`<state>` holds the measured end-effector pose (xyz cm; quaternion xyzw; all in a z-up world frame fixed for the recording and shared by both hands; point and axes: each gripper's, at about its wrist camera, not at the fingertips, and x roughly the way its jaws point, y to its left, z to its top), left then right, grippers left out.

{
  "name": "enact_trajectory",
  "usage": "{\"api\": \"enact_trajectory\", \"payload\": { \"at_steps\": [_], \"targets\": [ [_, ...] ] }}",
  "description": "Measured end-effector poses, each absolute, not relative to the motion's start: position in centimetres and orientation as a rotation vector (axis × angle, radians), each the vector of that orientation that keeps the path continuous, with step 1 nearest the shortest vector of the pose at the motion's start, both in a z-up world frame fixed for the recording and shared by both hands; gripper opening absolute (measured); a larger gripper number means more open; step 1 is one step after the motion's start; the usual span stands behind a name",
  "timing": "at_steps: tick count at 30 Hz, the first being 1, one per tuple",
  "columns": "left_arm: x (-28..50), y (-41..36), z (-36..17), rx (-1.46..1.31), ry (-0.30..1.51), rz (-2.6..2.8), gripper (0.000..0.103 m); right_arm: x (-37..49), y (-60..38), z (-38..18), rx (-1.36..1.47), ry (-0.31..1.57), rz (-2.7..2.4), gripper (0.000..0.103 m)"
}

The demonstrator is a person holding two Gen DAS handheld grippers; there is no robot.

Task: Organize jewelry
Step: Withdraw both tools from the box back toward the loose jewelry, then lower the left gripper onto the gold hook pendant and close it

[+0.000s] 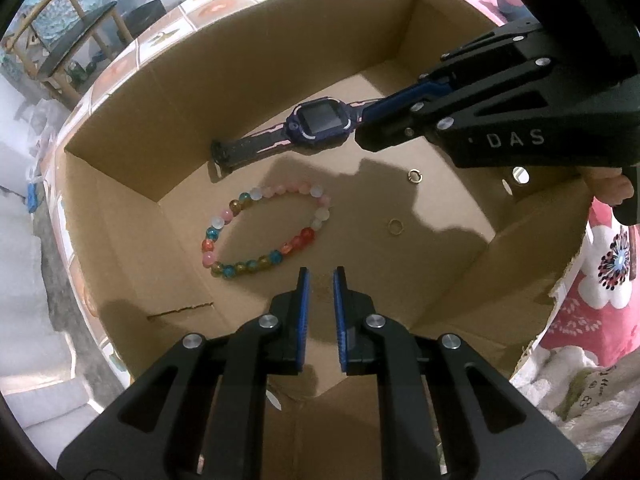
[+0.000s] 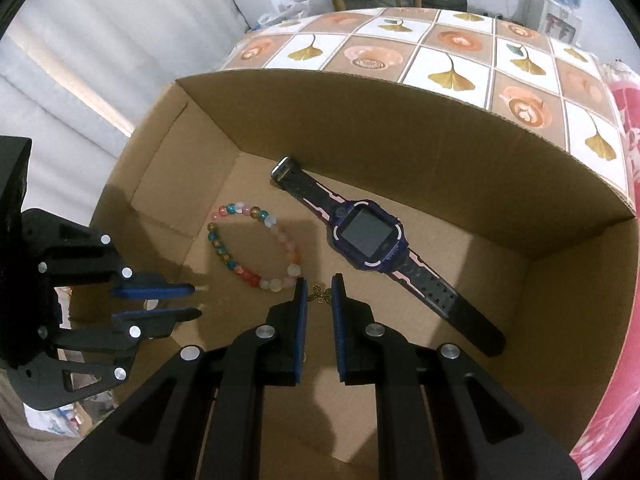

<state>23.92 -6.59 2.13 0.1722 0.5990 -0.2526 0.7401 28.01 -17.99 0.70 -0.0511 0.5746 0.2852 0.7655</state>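
Note:
An open cardboard box (image 1: 320, 40) (image 2: 400, 140) holds a dark purple smartwatch (image 1: 320, 120) (image 2: 368, 236), a bracelet of coloured beads (image 1: 256, 196) (image 2: 224, 256) and two small gold rings (image 1: 415, 176) (image 1: 395, 226). My right gripper (image 2: 320, 280) (image 1: 362, 128) hangs over the box floor, just right of the watch face in the left wrist view. It is shut on a small gold butterfly charm (image 2: 320, 294). My left gripper (image 1: 320, 276) (image 2: 198, 300) points down beside the bracelet with a narrow gap. A faint gold speck shows between its pads, too blurred to name.
The box stands on a cloth with leaf and flower tiles (image 2: 440, 60). A pink floral cloth (image 1: 612, 272) lies at its right side. A person's fingers (image 1: 608, 188) hold the right gripper's handle. A wooden chair (image 1: 80, 28) stands behind the table.

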Motion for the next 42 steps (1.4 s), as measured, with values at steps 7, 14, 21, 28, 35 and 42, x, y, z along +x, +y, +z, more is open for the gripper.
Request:
{"api": "enact_trajectory", "payload": {
  "at_steps": [7,14,21,28,35,42],
  "targets": [
    [24.3,-6.3,2.4,0.352,1.302,-0.549,0.013,28.3,-18.3,0.6,-0.095,1.241,0.607,0.013],
    [24.2,-5.3,4.2,0.315,1.233,-0.535,0.022,27.9,-19.0,1.3,-0.079,1.224,0.603,0.013],
    [22.5,-4.5,8.0,0.274,1.082,-0.533,0.039,26.0,-21.0,5.1,-0.004,1.106,0.648,0.027],
    [17.9,-2.2,11.6,0.150,0.963,-0.517,0.064,20.0,-25.1,10.0,0.111,0.874,0.735,0.029],
    [11.7,1.5,11.9,0.070,0.809,-0.471,0.080,12.1,-30.4,9.0,0.280,0.711,0.758,0.029],
    [7.6,1.4,6.7,-0.018,0.843,-0.477,0.082,7.6,-31.0,1.3,0.414,0.852,0.683,0.029]
  ]
}}
